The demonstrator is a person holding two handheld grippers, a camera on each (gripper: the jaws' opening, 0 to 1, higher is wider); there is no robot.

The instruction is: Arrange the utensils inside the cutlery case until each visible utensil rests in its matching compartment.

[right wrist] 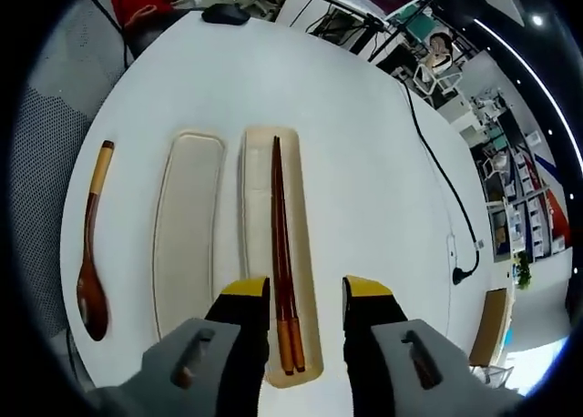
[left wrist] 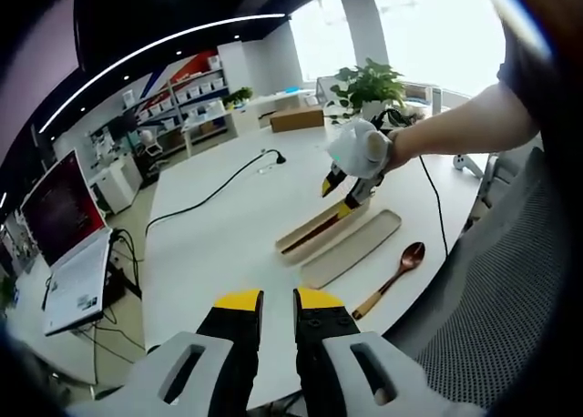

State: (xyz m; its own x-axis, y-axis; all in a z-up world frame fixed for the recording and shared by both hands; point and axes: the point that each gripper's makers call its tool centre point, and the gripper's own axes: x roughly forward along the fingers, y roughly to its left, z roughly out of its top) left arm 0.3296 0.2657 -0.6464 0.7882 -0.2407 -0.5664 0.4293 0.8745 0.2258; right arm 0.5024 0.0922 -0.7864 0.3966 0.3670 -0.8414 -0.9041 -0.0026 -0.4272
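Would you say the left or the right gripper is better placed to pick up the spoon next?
Right. The right gripper hangs open over the case, with the spoon on the table two slots away. The left gripper hangs back at the table edge.

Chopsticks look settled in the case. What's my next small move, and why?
Probably swing the right gripper, jaws open, over to the spoon. The chopsticks already lie in the case, while the spoon lies on the table beyond the lid, apart from both.
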